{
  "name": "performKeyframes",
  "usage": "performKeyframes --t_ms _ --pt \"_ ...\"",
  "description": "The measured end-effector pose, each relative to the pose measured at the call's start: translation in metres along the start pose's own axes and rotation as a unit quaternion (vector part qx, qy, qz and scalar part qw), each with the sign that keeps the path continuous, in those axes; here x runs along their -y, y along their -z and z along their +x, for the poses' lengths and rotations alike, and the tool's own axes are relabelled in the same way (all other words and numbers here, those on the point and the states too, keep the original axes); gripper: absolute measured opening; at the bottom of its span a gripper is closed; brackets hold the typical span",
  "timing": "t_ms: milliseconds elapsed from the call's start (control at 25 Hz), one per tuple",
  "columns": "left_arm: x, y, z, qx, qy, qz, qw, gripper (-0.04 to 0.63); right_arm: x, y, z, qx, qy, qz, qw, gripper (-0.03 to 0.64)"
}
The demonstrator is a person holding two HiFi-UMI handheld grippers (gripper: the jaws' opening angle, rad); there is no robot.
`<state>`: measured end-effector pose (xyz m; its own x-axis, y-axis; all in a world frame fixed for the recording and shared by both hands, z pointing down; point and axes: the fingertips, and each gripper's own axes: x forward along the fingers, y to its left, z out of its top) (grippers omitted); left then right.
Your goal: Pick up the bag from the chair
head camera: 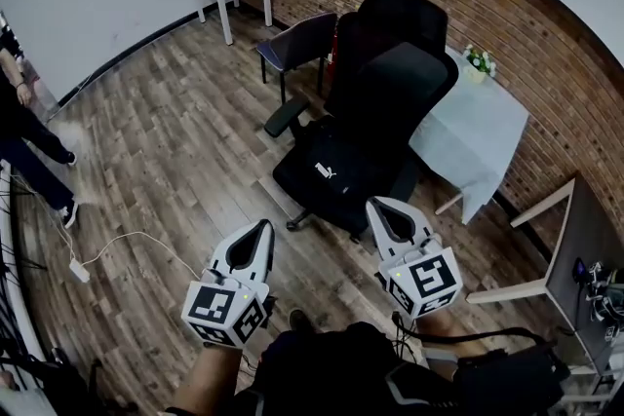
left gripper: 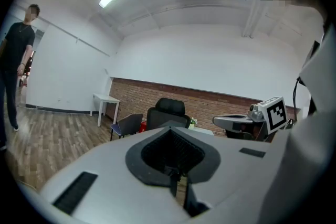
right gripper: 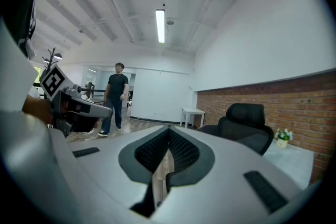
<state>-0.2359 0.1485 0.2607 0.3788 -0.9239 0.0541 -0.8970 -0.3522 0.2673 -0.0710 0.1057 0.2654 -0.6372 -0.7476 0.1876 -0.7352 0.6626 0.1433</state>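
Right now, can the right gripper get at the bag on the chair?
Probably yes: nothing stands between the right gripper and the bag; its jaws are together and would need opening.

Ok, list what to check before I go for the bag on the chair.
1. Bag lies on the chair seat, in view: ok.
2. Left gripper ready to grasp: not ok; jaws together, empty.
3. Right gripper ready to grasp: not ok; jaws together, empty.
4. Way to the bag free: ok; only bare floor lies between the grippers and the chair.
5. Handle or strap to take hold of: cannot tell; the bag is black on a black seat.
6. Person out of the way: ok; far off at the left edge.
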Motion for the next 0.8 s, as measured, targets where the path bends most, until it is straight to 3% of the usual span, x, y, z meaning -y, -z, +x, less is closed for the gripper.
performKeyframes --t_ms 280,520,800 --pt "-0.022 -0.004 0.022 -0.007 0.028 0.001 0.9996 0.002 -0.002 0.001 0.018 -0.014 0.016 0.002 1.0 0.012" --pt "-0.015 0.0 0.052 -0.02 0.069 0.008 0.9974 0.002 0.018 0.0 0.022 -0.011 0.036 0.013 0.999 0.012" --pt "-0.02 -0.002 0.094 -0.029 0.079 0.021 0.9962 0.002 0.048 0.005 0.043 -0.006 0.042 0.017 0.999 0.012"
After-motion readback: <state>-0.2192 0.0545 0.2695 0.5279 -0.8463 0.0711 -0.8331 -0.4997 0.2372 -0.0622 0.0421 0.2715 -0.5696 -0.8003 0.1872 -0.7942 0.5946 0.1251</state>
